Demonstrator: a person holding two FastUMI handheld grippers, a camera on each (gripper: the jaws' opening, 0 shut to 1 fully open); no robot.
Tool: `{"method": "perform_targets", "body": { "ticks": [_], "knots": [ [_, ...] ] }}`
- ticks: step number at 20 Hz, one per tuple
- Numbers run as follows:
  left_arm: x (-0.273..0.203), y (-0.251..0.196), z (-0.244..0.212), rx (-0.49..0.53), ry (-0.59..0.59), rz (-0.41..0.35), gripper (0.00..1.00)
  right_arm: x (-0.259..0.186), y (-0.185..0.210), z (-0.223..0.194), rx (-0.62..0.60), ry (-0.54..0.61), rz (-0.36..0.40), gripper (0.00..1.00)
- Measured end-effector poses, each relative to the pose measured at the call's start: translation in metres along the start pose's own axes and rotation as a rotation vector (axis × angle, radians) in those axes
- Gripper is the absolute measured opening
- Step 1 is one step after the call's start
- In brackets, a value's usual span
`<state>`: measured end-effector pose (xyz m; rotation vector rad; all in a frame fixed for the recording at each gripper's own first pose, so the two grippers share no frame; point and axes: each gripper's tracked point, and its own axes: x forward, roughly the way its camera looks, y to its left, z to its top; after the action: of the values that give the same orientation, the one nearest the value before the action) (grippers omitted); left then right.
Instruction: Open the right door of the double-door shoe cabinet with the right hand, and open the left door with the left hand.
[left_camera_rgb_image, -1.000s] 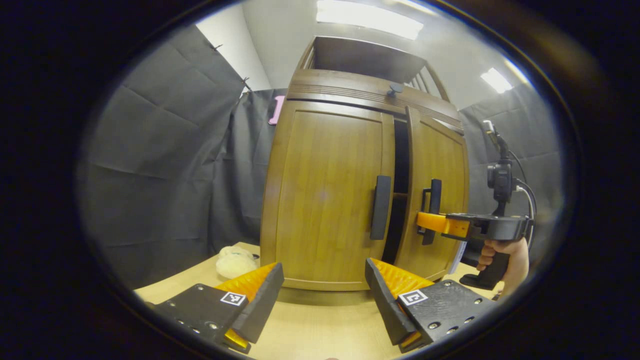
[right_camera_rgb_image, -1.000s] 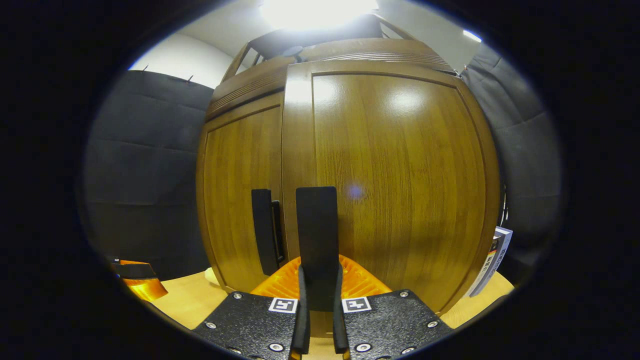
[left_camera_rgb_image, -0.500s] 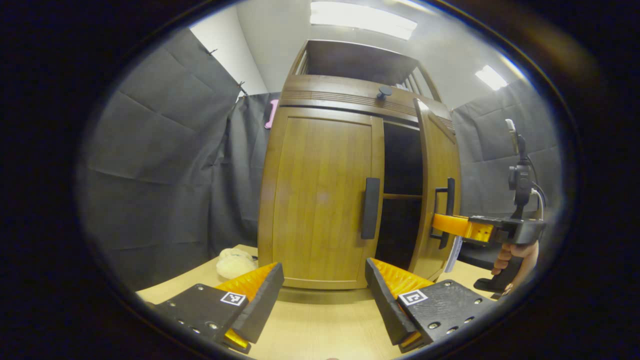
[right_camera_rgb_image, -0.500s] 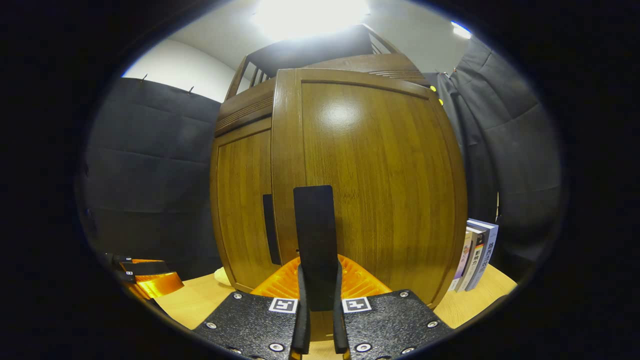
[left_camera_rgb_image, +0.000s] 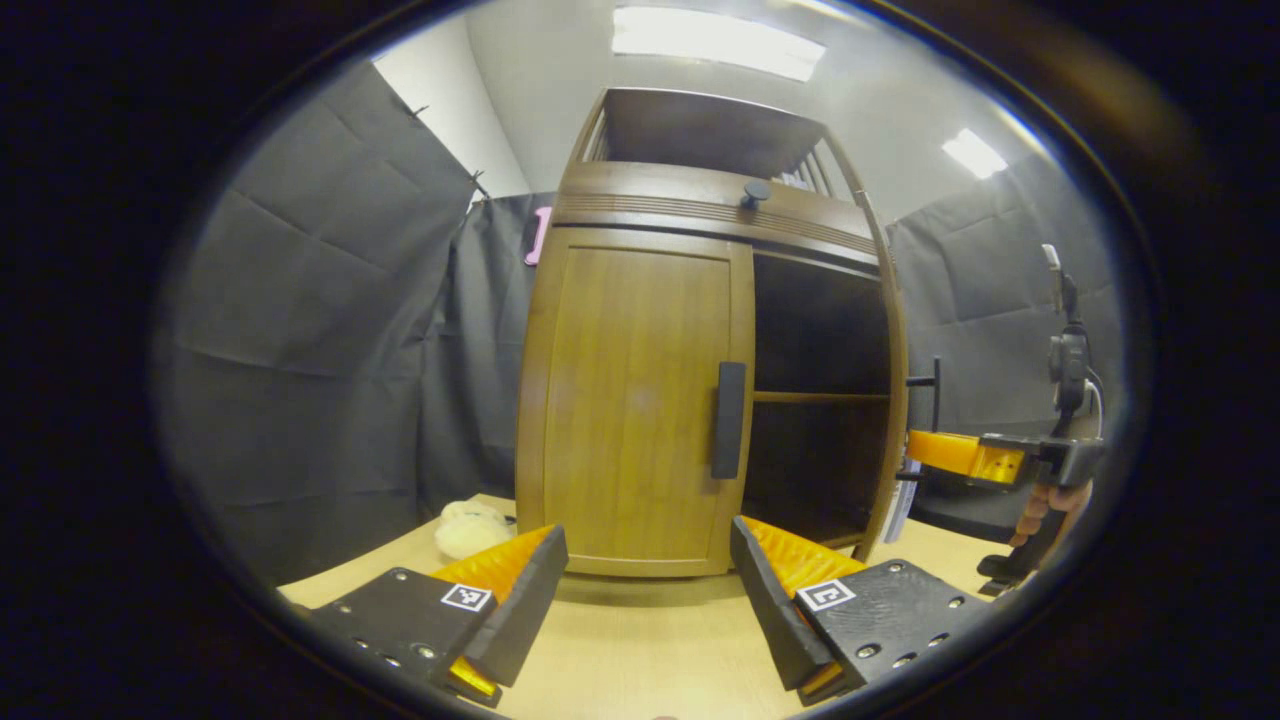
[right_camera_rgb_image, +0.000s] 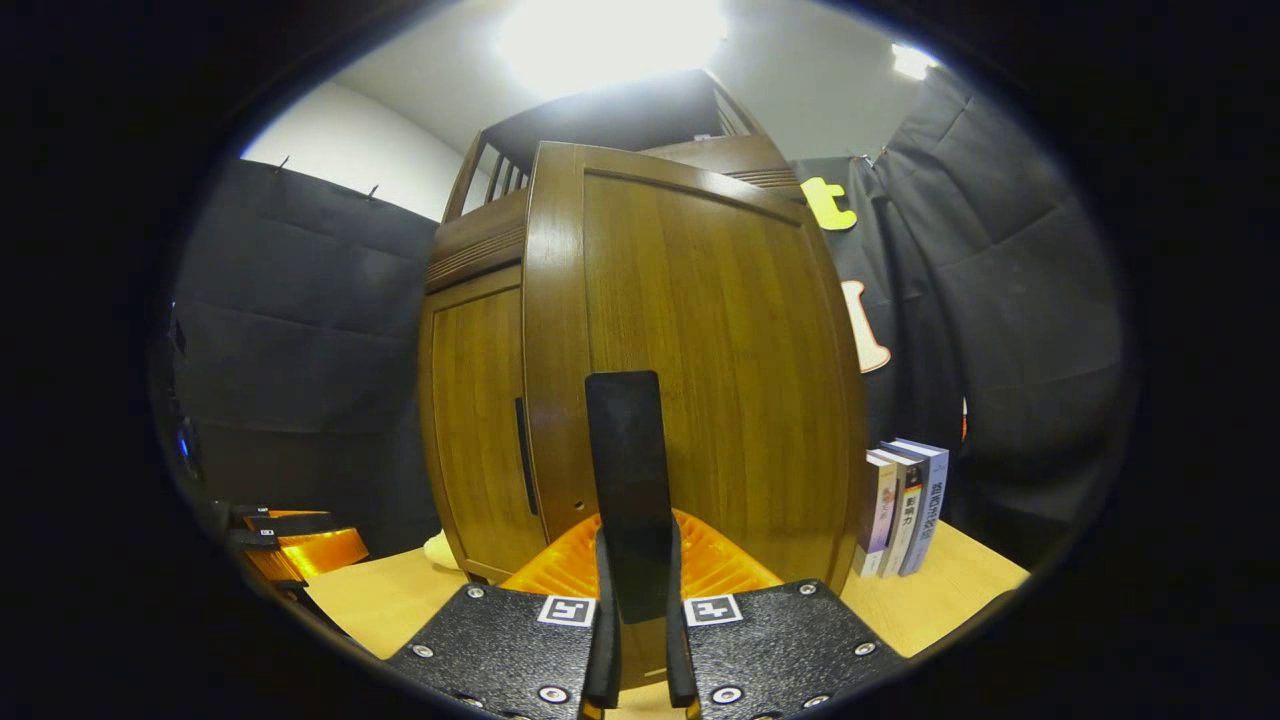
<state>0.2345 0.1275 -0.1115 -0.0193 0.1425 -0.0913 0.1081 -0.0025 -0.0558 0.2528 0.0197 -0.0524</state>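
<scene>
The brown wooden shoe cabinet (left_camera_rgb_image: 700, 205) stands on the table. Its left door (left_camera_rgb_image: 635, 400) is closed, with a dark vertical handle (left_camera_rgb_image: 730, 420) at its inner edge. My left gripper (left_camera_rgb_image: 648, 545) hovers open in front of that door, well short of it and holding nothing. The right door (right_camera_rgb_image: 700, 350) has swung wide and appears edge-on (left_camera_rgb_image: 897, 400) in the left gripper view, baring a dark interior with a shelf (left_camera_rgb_image: 820, 397). My right gripper (right_camera_rgb_image: 637, 560) is shut on the right door's black handle (right_camera_rgb_image: 628, 470). That gripper (left_camera_rgb_image: 920, 452) also appears at the door's outer face.
A cream plush toy (left_camera_rgb_image: 470, 525) lies left of the cabinet's base. Several books (right_camera_rgb_image: 905, 505) stand upright behind the open right door. The light wooden table (left_camera_rgb_image: 640, 650) stretches in front. A hand (left_camera_rgb_image: 1035, 505) holds the right gripper's grip. My left gripper (right_camera_rgb_image: 300, 545) shows low left.
The right door has swung from barely ajar to wide open, pulled by my right gripper, which stays shut on its handle. The left gripper stays open, with its view shifted slightly.
</scene>
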Motion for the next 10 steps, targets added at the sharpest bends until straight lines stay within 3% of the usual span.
{"method": "perform_targets", "body": {
  "ticks": [6,10],
  "knots": [
    [0.021,0.04,0.004,-0.001,-0.014,-0.002,0.98,-0.035,-0.029,0.006,-0.005,-0.002,-0.022,0.18],
    [0.028,0.04,0.008,0.007,-0.018,-0.006,0.98,-0.054,-0.054,0.011,-0.016,-0.014,-0.054,0.18]
  ]
}}
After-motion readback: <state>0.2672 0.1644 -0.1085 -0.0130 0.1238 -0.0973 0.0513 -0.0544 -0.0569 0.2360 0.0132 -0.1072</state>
